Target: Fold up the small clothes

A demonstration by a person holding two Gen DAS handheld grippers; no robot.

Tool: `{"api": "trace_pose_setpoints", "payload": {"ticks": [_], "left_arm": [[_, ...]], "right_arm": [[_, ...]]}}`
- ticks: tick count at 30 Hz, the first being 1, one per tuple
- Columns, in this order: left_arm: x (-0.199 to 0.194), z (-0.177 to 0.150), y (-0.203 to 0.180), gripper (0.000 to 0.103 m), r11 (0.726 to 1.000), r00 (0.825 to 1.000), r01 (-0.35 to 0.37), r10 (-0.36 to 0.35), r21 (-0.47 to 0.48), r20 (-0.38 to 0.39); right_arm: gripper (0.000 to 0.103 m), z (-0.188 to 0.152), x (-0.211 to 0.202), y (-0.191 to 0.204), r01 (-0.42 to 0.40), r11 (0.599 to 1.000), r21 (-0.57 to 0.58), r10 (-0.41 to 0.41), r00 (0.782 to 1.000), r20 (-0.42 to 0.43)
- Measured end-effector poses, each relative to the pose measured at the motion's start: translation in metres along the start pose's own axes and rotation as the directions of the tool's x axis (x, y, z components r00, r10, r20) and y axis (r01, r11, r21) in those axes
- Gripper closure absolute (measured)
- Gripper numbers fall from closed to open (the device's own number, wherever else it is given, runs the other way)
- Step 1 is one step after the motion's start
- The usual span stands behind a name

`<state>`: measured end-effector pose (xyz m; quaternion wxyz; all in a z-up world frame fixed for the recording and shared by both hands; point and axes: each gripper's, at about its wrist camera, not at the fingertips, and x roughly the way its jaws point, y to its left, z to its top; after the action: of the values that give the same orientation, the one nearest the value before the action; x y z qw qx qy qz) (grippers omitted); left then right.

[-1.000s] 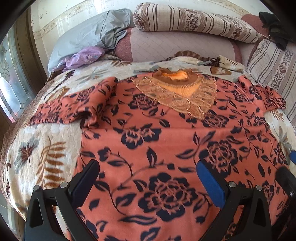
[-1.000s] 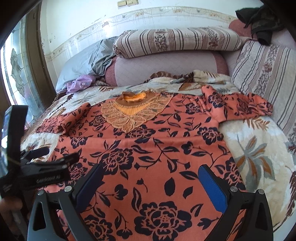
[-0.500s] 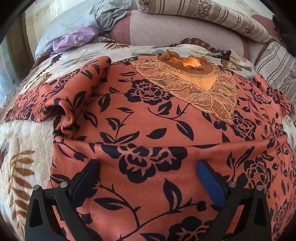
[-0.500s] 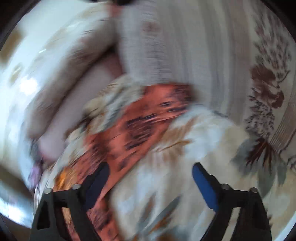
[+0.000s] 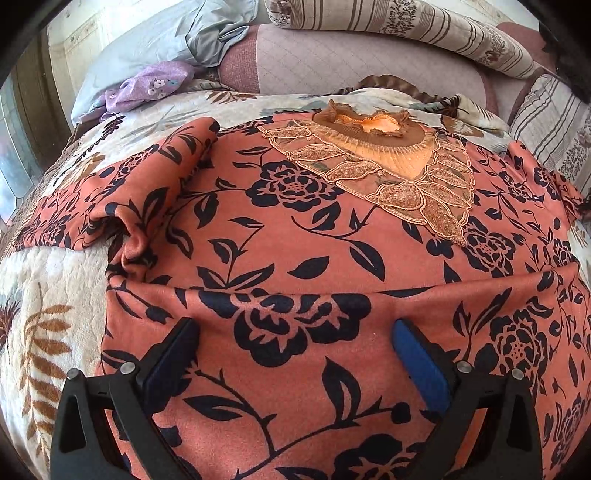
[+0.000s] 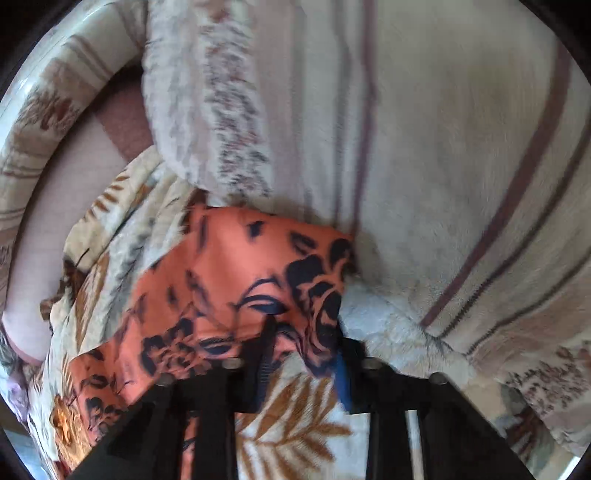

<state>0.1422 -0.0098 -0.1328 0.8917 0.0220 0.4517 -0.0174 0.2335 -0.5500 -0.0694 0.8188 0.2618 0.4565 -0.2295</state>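
garment: orange floral top [image 5: 280, 258] spread on bed blanket [image 5: 48, 295], hem folded up | feel: likely light, soft, limp, drapes | left tool [image 5: 295, 350] spread wide above hem, holding nothing | right tool [image 6: 306, 343] just clenched on sleeve [image 6: 240, 280] end | grip: pinch sleeve ends, hem corners

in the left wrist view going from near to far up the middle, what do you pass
left gripper with jaws apart → hem fold of the orange flowered top → its lace collar → leaf-print blanket → pink cushion → striped pillow
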Motion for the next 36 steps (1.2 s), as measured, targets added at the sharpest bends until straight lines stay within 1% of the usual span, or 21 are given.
{"api": "trace_pose_setpoints", "payload": {"ticks": [2,5,6,8,10,12,13,15,16,17,18,19,21,23,26,27,29,31,33,34,36], "left_arm": [[0.000,0.001,-0.001,0.000,1.000,1.000,0.001,-0.001,-0.002,-0.003],[0.000,0.001,-0.001,0.000,1.000,1.000,-0.001,0.001,-0.004,-0.010],[0.000,0.001,0.000,0.000,1.000,1.000,0.000,0.000,-0.005,-0.011],[0.000,0.002,0.000,0.000,1.000,1.000,0.003,-0.003,-0.008,-0.013],[-0.001,0.001,0.001,0.000,1.000,1.000,0.009,-0.010,-0.015,-0.016],[-0.002,0.001,0.003,0.000,1.000,1.000,0.016,-0.016,-0.020,-0.016],[-0.002,0.000,0.004,0.000,1.000,1.000,0.020,-0.021,-0.023,-0.017],[-0.003,0.000,0.006,0.000,0.999,0.999,0.030,-0.031,-0.030,-0.020],[-0.004,0.000,0.007,0.000,0.999,0.999,0.035,-0.036,-0.035,-0.022],[-0.004,0.001,0.008,0.000,0.998,0.999,0.042,-0.043,-0.043,-0.025],[-0.005,0.001,0.009,0.000,0.998,0.998,0.047,-0.048,-0.049,-0.027],[-0.005,0.002,0.010,0.000,0.997,0.998,0.054,-0.056,-0.056,-0.030],[-0.006,0.002,0.013,0.000,0.994,0.996,0.070,-0.074,-0.082,-0.043],[-0.007,0.002,0.016,0.000,0.991,0.995,0.085,-0.089,-0.100,-0.043],[-0.008,0.002,0.017,0.000,0.989,0.995,0.091,-0.096,-0.118,-0.038],[-0.008,0.002,0.018,0.000,0.988,0.995,0.092,-0.097,-0.127,-0.036],[-0.008,0.003,0.019,0.000,0.984,0.994,0.100,-0.106,-0.150,-0.029],[-0.010,0.004,0.024,0.000,0.976,0.989,0.136,-0.143,-0.173,-0.028],[-0.014,0.006,0.037,0.000,0.947,0.973,0.219,-0.229,-0.236,-0.017],[-0.017,0.007,0.044,0.000,0.920,0.958,0.273,-0.286,-0.281,-0.008],[-0.024,0.011,0.058,0.000,0.840,0.917,0.382,-0.396,-0.385,0.046]], "right_arm": [[0.095,-0.003,-0.025,0.014,-0.022,0.999,-0.031,0.023,0.999,0.023],[0.095,-0.008,-0.083,0.061,-0.091,0.987,-0.133,0.101,0.992,0.071],[0.095,-0.009,-0.102,0.078,-0.124,0.980,-0.157,0.139,0.986,0.089],[0.095,-0.018,-0.155,0.119,-0.231,0.950,-0.208,0.261,0.957,0.127],[0.095,-0.037,-0.201,0.155,-0.349,0.904,-0.248,0.392,0.908,0.150],[0.095,-0.066,-0.243,0.192,-0.482,0.832,-0.276,0.533,0.832,0.152],[0.094,-0.080,-0.251,0.208,-0.536,0.796,-0.281,0.585,0.801,0.130],[0.091,-0.118,-0.260,0.239,-0.652,0.707,-0.273,0.691,0.720,0.068],[0.087,-0.138,-0.255,0.252,-0.691,0.675,-0.258,0.722,0.691,0.040],[0.056,-0.163,-0.240,0.267,-0.728,0.642,-0.240,0.746,0.666,-0.023],[0.001,-0.187,-0.219,0.281,-0.747,0.626,-0.224,0.746,0.657,-0.110],[0.002,-0.208,-0.200,0.288,-0.745,0.632,-0.211,0.729,0.665,-0.162],[0.003,-0.258,-0.146,0.291,-0.697,0.686,-0.207,0.638,0.714,-0.289],[0.011,-0.289,-0.108,0.275,-0.659,0.726,-0.198,0.573,0.738,-0.357],[0.011,-0.305,-0.077,0.230,-0.566,0.793,-0.226,0.493,0.813,-0.309],[0.011,-0.305,-0.072,0.214,-0.522,0.811,-0.266,0.457,0.847,-0.270],[0.011,-0.298,-0.068,0.194,-0.425,0.819,-0.385,0.384,0.905,-0.183],[0.011,-0.287,-0.070,0.183,-0.369,0.807,-0.461,0.354,0.927,-0.122],[0.011,-0.284,-0.067,0.163,-0.357,0.797,-0.487,0.364,0.927,-0.083],[0.011,-0.280,-0.066,0.152,-0.360,0.798,-0.484,0.370,0.926,-0.078],[0.010,-0.281,-0.053,0.133,-0.349,0.827,-0.441,0.335,0.936,-0.112]]}}
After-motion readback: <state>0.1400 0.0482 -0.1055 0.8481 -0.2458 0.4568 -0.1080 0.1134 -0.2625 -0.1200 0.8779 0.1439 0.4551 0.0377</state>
